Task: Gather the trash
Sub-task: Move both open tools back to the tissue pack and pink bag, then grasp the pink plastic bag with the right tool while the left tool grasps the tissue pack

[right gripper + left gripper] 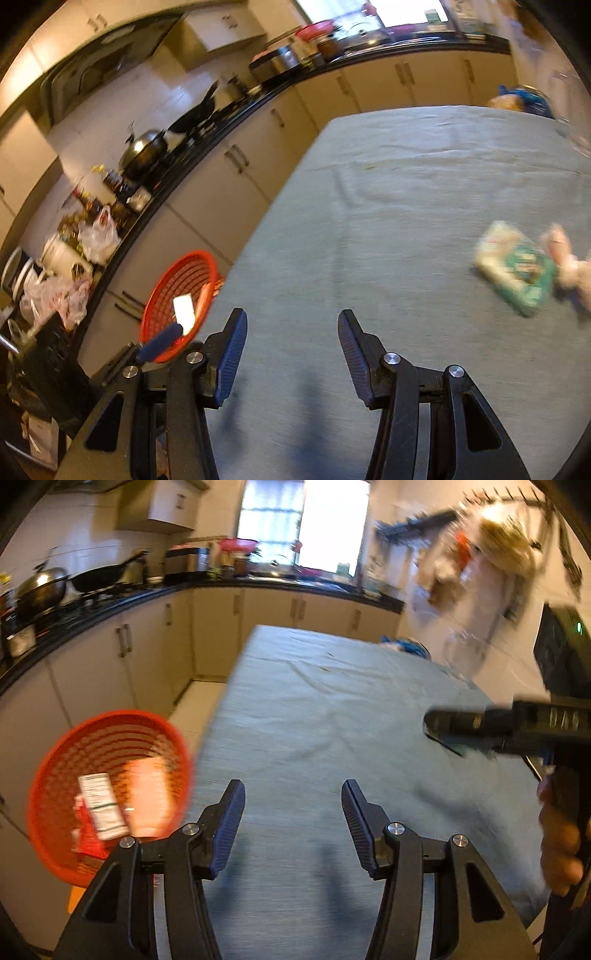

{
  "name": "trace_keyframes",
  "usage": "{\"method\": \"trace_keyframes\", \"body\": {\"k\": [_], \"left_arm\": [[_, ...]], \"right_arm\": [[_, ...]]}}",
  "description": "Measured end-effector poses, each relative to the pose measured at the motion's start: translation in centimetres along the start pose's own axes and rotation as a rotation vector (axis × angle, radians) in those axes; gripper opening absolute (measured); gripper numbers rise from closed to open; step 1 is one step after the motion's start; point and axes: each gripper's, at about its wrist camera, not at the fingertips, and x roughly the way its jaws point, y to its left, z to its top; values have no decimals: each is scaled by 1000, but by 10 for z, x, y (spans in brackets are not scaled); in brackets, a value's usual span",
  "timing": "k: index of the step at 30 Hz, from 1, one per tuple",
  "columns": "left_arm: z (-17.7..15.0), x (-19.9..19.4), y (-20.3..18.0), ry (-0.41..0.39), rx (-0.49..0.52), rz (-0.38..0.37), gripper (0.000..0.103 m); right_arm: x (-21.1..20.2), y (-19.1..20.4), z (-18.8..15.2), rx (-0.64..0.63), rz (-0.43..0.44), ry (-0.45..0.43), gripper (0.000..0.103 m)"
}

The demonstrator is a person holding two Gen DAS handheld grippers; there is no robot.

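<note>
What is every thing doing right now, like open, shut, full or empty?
left gripper: jaws open, holding nothing.
right gripper: jaws open, holding nothing.
red basket: tilted, holds some wrappers.
green packet: lying on the table, not collected yet.
table: covered with a blue cloth.

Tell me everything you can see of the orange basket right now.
The orange basket is round, of slotted plastic mesh, tilted with its mouth toward the cameras, beside the table's left edge. Inside lie a white labelled packet, a pale orange wrapper and red scraps. What supports it is not visible. Neither gripper touches it.
</note>
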Motion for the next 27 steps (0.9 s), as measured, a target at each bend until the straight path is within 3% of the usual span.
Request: {"method": "trace_keyframes", "body": {"k": [5,10,12,15,17,19,24,26,27], "left_arm": [[-1,14,-41,36,78,-31,53],[0,22,-70,53,130,-52,54],[0,23,-76,56,143,-53,54],[1,26,-83,63,158,-55,55],[2,28,-85,70,161,-55,55],[5,31,-87,79,160,-57,55],[15,38,-93,97,166,-73,55],[20,43,-98,106,176,-76,55],[22,45,-101,113,179,-82,55]], "right_arm": [[-47,-61,14,65,-84,-90,55],[-75,-136,37,136,-256,-134,58],[-69,-165,44,160,-293,-98,58],[-61,-193,42,215,-271,-72,59],[-57,-196,40,216,-231,-42,59],[-59,-188,37,156,-244,-30,63],[-45,-166,24,-85,-420,43,65],[-38,-165,19,-131,-463,59,53],[-36,-166,17,-138,-487,56,37]]}}
